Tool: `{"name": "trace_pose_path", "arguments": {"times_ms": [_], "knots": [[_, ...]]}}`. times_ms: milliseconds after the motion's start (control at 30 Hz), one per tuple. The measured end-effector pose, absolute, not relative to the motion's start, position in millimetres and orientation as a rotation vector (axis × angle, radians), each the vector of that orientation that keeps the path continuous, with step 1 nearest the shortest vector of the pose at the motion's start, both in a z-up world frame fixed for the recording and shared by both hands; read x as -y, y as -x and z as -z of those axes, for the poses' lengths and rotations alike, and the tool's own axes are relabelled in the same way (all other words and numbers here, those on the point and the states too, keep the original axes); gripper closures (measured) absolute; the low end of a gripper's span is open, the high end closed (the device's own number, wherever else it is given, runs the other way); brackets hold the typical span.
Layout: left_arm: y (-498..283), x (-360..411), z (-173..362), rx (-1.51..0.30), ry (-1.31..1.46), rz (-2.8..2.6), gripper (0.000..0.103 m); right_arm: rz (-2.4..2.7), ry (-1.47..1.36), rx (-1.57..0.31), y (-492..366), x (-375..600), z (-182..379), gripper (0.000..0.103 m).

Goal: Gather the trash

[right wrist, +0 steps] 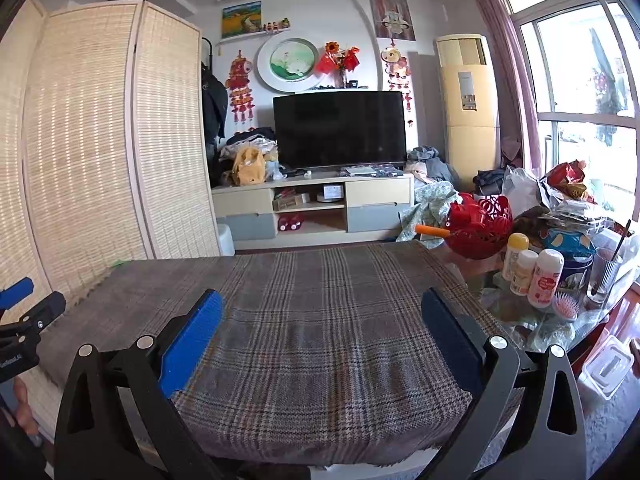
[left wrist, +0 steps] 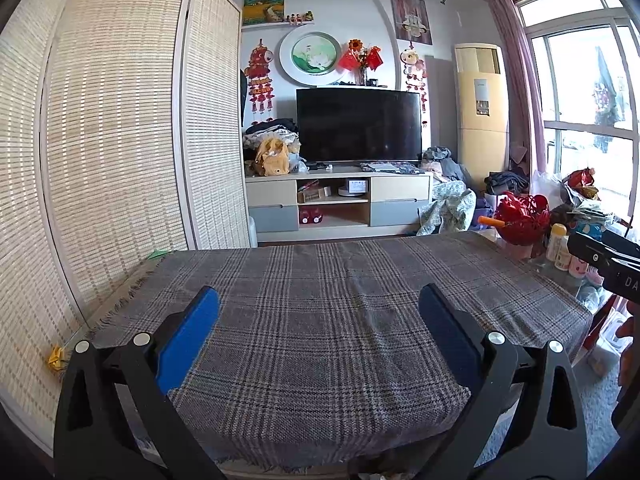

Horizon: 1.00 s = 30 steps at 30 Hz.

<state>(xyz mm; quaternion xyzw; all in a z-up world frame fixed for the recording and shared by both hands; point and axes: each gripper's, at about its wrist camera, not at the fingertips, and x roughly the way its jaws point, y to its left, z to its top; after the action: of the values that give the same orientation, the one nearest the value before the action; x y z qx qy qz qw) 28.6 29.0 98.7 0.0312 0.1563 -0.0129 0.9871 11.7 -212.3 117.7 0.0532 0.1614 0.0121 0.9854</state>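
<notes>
My left gripper (left wrist: 320, 320) hangs open over the near end of a table covered by a grey plaid cloth (left wrist: 320, 280), nothing between its blue pads. My right gripper (right wrist: 322, 320) is open too, empty, over the same cloth (right wrist: 320, 280) a little further right. A small crumpled yellow scrap (left wrist: 56, 358) lies at the table's left edge by the screen. A green scrap (left wrist: 158, 255) shows at the far left corner, also visible from the right wrist (right wrist: 118, 263). Each gripper's black frame pokes into the other's view at the side.
A woven folding screen (left wrist: 112, 140) stands close along the left. At the table's right end sit a red basket (right wrist: 478, 228), white bottles (right wrist: 536, 276), a pink hairbrush (right wrist: 566, 306) and bags. A TV stand (left wrist: 340, 200) lies beyond the far edge.
</notes>
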Motion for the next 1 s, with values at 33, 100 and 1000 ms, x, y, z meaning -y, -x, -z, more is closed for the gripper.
{"name": "trace_pose_path", "arguments": {"times_ms": [33,100,1000], "knots": [[-28.9,-28.9,-98.4,-0.314,-0.062,0.027,0.008,-0.024,-0.106,-0.324,-11.6,212.1,-117.8,0.003],[-29.1,-28.7,-98.5,-0.315,-0.06,0.028,0.008,-0.024,-0.106,-0.324,-11.7,211.7,-117.7,0.003],[-31.5,-25.9,-96.3,-0.337,-0.05,0.036,0.008,-0.033,-0.102,-0.332,-13.4,211.2,-116.9,0.003]]}}
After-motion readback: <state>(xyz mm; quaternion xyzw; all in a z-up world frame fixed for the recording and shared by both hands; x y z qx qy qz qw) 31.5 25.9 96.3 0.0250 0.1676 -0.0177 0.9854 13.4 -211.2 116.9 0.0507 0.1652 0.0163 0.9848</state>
